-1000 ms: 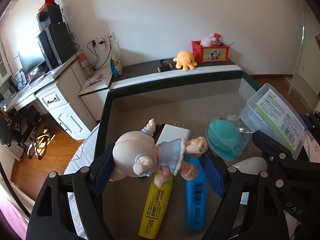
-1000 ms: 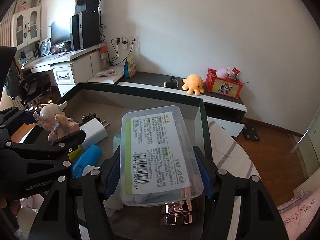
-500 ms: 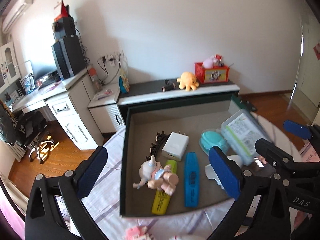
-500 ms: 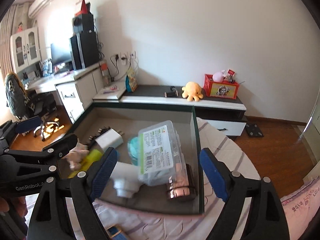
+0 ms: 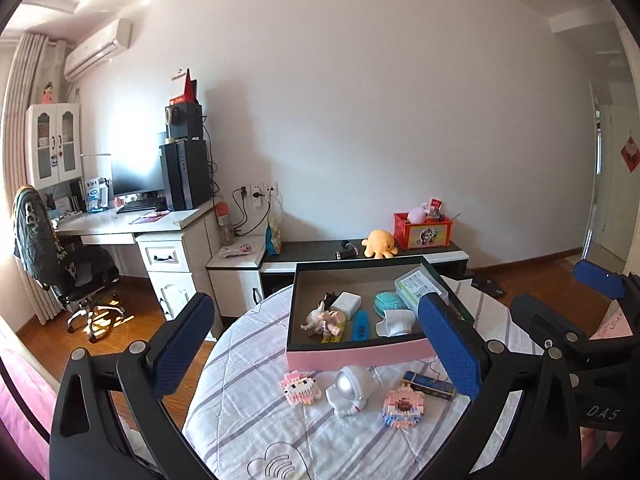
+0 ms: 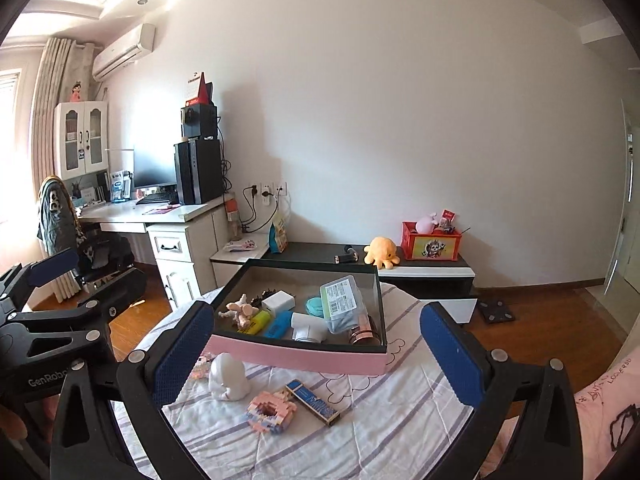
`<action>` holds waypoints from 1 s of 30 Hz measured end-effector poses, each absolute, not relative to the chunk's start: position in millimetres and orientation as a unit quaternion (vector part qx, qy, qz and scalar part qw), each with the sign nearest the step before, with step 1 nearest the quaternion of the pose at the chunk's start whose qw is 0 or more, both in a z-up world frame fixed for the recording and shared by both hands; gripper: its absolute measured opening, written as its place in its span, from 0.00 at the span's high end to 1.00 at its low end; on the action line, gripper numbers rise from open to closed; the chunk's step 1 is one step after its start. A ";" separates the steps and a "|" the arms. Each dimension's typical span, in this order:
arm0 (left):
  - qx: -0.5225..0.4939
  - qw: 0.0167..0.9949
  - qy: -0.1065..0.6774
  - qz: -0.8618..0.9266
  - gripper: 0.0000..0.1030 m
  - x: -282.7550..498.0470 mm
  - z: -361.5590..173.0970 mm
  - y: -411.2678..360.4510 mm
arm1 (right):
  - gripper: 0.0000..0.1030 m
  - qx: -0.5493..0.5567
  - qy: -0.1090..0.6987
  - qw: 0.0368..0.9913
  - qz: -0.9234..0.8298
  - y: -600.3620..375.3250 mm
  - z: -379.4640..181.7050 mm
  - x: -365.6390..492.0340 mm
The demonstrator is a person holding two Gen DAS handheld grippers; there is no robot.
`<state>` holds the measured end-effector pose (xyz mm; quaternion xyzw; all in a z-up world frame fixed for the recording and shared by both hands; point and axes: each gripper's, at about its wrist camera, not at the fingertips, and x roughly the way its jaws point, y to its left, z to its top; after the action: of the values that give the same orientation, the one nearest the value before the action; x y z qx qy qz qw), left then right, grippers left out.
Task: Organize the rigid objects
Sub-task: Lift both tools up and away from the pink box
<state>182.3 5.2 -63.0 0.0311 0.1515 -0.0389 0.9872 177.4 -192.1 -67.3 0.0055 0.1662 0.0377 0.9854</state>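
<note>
Above the table (image 5: 248, 360) we hold both grippers, left (image 5: 316, 352) and right (image 6: 316, 356), released and empty. Beyond them sits the box (image 5: 360, 354) with the doll (image 5: 322, 320) inside.

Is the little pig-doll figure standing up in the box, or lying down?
Lying down. The figure is on its side across the yellow highlighter inside the pink box, limbs sticking sideways.

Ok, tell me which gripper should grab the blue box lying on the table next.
Right, probably. The blue box lies near the right gripper, between its open fingers. From the left gripper it sits off to the right side.
</note>
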 end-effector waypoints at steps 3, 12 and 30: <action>0.035 0.990 0.135 -0.030 0.00 149.1 -56.7 11.1 | 0.00 0.008 0.155 0.987 0.041 -186.6 -63.3 148.9; 0.026 0.994 0.105 -0.028 0.00 83.6 -41.7 23.3 | 0.00 0.003 0.126 0.991 0.046 -174.8 -47.9 86.4; 0.029 0.994 0.101 -0.016 0.00 74.3 -42.7 22.7 | 0.00 0.003 0.126 0.991 0.045 -171.3 -45.6 67.9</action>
<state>74.3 22.7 -42.7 0.0295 0.1007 -0.0157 0.9944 67.9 -171.3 -45.6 0.0030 0.1258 0.0451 0.9910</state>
